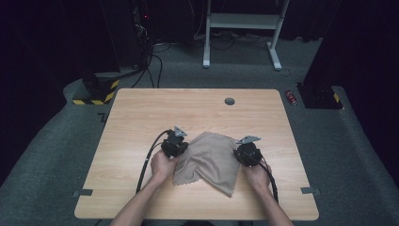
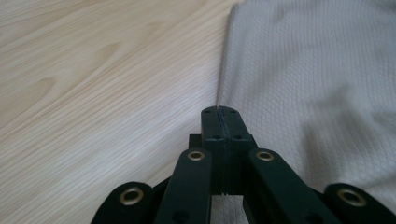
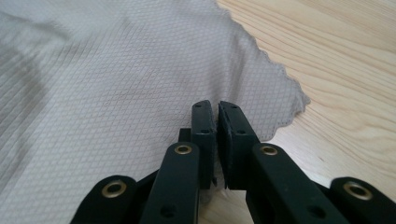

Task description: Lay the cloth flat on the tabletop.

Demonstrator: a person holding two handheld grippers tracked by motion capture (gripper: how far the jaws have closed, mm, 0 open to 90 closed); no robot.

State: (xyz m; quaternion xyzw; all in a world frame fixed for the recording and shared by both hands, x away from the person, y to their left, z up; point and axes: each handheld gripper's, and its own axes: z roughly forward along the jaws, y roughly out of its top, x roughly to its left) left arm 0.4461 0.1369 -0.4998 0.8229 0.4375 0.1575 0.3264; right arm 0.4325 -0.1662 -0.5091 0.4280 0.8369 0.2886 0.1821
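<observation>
Centre of frame, cloth point(image 1: 209, 160): beige, rumpled, flat on table point(image 1: 141, 113).
Left gripper point(image 2: 219, 110): jaws pressed together, pinching the cloth's left edge.
Right gripper point(image 3: 215, 106): jaws nearly together, clamped on cloth near its scalloped corner.

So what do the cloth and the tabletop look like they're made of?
Cloth: thin woven fabric, probably microfibre, matte grey-beige, with a fine diamond weave and zigzag-cut edge. Table: light wood-grain surface, smooth and satin; likely laminate or veneer, I can't tell which.
</observation>
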